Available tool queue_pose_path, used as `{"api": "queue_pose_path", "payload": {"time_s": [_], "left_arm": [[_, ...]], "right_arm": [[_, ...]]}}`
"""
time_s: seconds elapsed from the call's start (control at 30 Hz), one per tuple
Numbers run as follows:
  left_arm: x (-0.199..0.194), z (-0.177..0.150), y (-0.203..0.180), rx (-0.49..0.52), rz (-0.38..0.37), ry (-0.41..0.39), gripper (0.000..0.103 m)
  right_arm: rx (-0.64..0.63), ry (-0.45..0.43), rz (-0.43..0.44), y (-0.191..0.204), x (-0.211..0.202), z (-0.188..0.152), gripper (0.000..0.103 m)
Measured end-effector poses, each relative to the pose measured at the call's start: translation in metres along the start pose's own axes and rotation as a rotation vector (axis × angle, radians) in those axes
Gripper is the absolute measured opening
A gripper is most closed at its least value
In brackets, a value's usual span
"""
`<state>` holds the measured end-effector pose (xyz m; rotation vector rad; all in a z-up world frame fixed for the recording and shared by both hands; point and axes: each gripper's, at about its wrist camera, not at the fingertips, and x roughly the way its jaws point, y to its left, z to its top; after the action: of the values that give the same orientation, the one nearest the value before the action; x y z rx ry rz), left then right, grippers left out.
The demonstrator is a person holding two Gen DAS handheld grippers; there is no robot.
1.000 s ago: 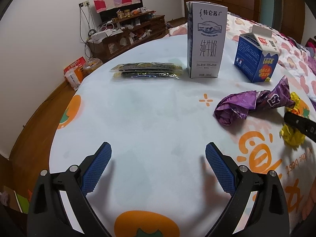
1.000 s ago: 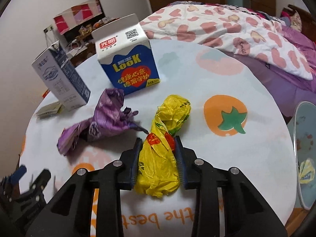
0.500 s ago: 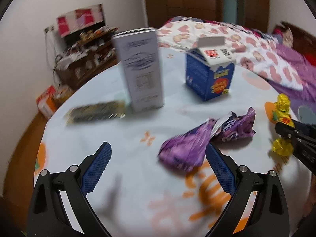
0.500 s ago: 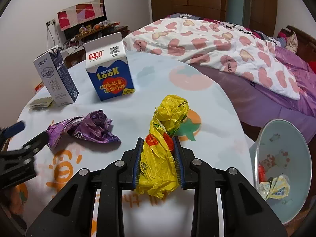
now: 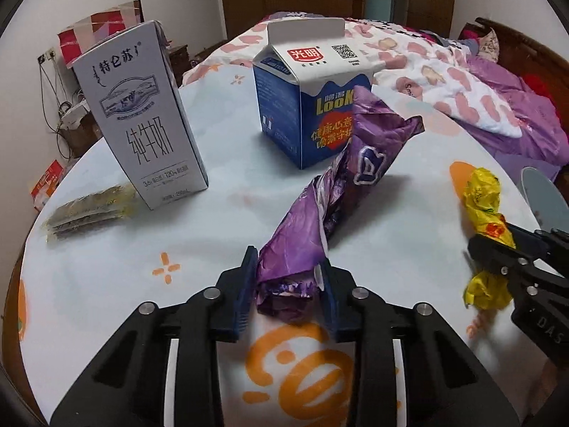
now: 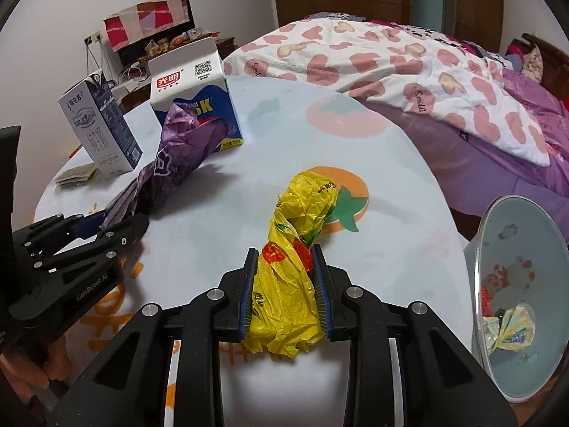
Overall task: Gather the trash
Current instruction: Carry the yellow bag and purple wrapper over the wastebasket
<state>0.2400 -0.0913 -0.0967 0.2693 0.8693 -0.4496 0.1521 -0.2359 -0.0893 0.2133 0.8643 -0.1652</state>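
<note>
- Left gripper [image 5: 286,277]: we clamp the purple wrapper [image 5: 341,192] at its near end, far end resting on the counter [image 5: 106,267].
- Right gripper [image 6: 284,284]: we pinch the yellow wrapper [image 6: 295,249], near the bin [image 6: 515,302] beside the counter, for dropping.

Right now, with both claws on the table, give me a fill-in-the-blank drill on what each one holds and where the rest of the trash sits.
1. The left claw is shut on the ____ wrapper.
2. The right claw is shut on the ____ bag.
3. The bin, with scraps inside, shows at the ____ edge of the right wrist view.
4. The flat packets lie beside the ____ carton, not the blue carton.

Missing words: purple; yellow; right; white
</note>
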Motion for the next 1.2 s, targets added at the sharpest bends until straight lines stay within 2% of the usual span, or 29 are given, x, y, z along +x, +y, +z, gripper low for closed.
{"api": "queue_pose_path", "payload": {"time_s": [0.1,0.33,0.5,0.63,0.97,1.2], "left_arm": [[-0.005,-0.004,0.002,-0.028,0.005,-0.003,0.028],[-0.04,-0.024,0.01,-0.06,0.033,-0.027,0.028],[-0.06,-0.044,0.014,-0.079,0.075,-0.009,0.028],[-0.073,-0.057,0.01,-0.09,0.077,-0.004,0.028],[-0.094,-0.07,-0.019,-0.074,0.052,-0.001,0.029],[-0.111,-0.07,-0.038,-0.048,0.045,-0.03,0.029]], "right_arm": [[-0.006,-0.007,-0.002,0.001,-0.002,-0.001,0.03],[-0.069,-0.033,0.004,0.018,-0.016,-0.014,0.03],[-0.108,-0.058,0.024,0.027,-0.033,-0.023,0.03],[-0.122,-0.075,0.026,0.028,-0.046,-0.03,0.03],[-0.108,-0.108,-0.006,0.004,-0.077,-0.05,0.03],[-0.094,-0.133,-0.031,-0.009,-0.094,-0.06,0.03]]}}
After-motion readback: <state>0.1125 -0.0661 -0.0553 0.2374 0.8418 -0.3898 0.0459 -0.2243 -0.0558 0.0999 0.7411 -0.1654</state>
